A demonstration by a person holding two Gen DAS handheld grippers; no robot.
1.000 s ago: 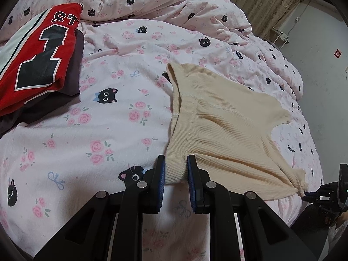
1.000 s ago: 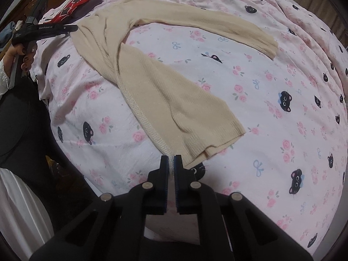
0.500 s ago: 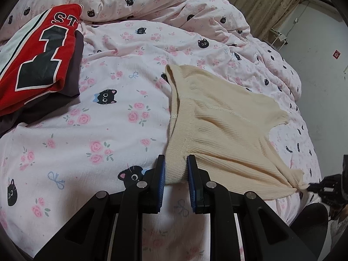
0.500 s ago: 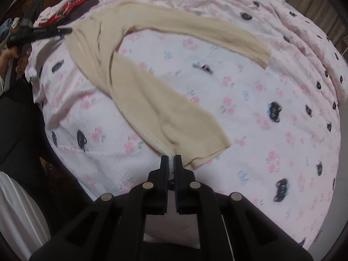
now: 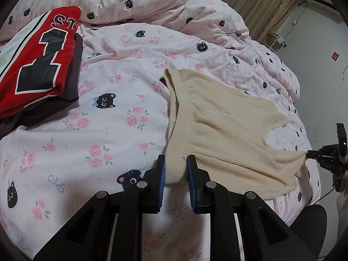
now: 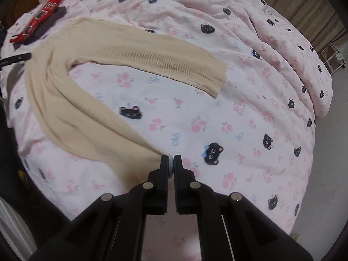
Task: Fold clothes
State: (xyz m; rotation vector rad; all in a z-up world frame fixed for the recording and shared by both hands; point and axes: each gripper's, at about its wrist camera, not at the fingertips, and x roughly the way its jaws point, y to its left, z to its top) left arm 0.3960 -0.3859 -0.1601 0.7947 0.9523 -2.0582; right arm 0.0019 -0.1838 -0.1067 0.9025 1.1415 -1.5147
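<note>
Left gripper point(image 5: 175, 169): pitched steeply down toward the bed, jaws clamped on a bunched ribbed corner of the cream knit top point(image 5: 217, 130), blue pads point(image 5: 161, 175) pressing the fold from both sides. Right gripper point(image 6: 171, 163): pitched more steeply down, jaws drawn almost together on a thin pinch of the same top's hem, cloth visible as a pale sliver between the tips. From the left wrist view: right gripper seen at the far right edge of the bed, gripping the opposite corner, fabric drawn taut into radiating creases between the two grip points; a small part of the holding hand visible beneath it, too dark and edge-distorted to read finger placement. From the right wrist view: top spread across the pink cat-and-rose duvet point(image 6: 217, 113), body running from the pinched corner up to the left, one long sleeve point(image 6: 163, 63) lying flat and extended to the right, cuff resting on the duvet. Left gripper's fingers visible at the far left edge beside the garment's other corner. Folded red jersey point(image 5: 37, 65) with a large numeral stacked on a dark garment point(image 5: 75, 69) at the upper left of the bed, well apart from the top. Rumpled duvet ridge beyond; brown curtain point(image 5: 267, 2) and white wall point(image 5: 319, 69) behind.
</note>
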